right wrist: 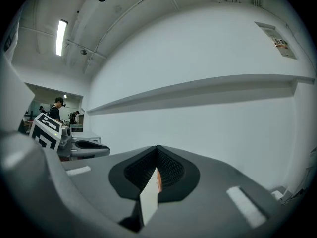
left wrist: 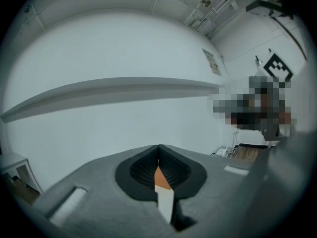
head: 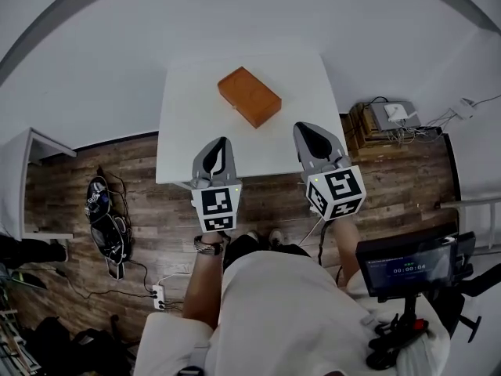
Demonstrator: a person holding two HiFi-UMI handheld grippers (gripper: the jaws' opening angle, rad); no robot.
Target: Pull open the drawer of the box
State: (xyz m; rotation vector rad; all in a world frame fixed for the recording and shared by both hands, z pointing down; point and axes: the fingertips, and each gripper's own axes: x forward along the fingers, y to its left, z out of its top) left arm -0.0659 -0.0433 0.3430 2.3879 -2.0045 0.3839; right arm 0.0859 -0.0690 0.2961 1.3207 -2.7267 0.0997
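An orange-brown box [head: 249,95] lies at an angle on the far half of a small white table [head: 188,147]; its drawer looks closed. My left gripper [head: 221,144] hovers over the table's near edge, shut and empty, well short of the box. Level with it, my right gripper [head: 311,132] hangs at the table's near right side, also shut and empty. In the left gripper view the closed gripper [left wrist: 158,150] points at a white wall, with a sliver of the orange box [left wrist: 160,176] showing through the slit. The right gripper [right wrist: 157,150] likewise faces the wall.
The table stands against a white wall on wood flooring. A white shelf unit [head: 31,178] and cables with a power strip [head: 160,294] lie to the left. A crate with electronics [head: 387,124] sits to the right, a screen on a stand [head: 407,266] at lower right.
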